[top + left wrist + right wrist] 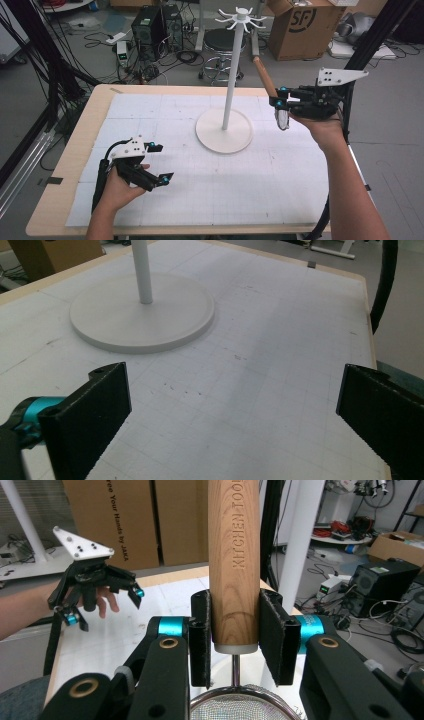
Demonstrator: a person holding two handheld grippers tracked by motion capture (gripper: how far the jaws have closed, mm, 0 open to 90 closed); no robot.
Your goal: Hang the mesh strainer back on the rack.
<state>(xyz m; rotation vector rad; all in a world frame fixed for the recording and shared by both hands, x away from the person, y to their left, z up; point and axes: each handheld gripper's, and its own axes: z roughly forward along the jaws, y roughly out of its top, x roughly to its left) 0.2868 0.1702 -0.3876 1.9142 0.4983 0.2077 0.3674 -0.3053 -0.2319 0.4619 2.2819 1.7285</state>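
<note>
My right gripper [278,97] is raised over the right side of the table, shut on the wooden handle [264,76] of a small metal strainer. The strainer's mesh bowl [282,119] hangs below the jaws and the handle points up and away. In the right gripper view the pads [272,635] press both sides of the handle [234,545], stamped "KITCHEN TOOL", just above the mesh bowl [240,707]. My left gripper [162,162] rests low at the front left of the white mat, open, nothing between its jaws [235,405]. A white hook stand [233,75] stands at the table's centre.
The stand has a round base [223,131] and a ring of hooks at its top [242,17]. The base [142,320] lies ahead of the left gripper. A black frame post [370,35] rises at the table's right edge. Cardboard boxes, computers and cables sit on the floor beyond.
</note>
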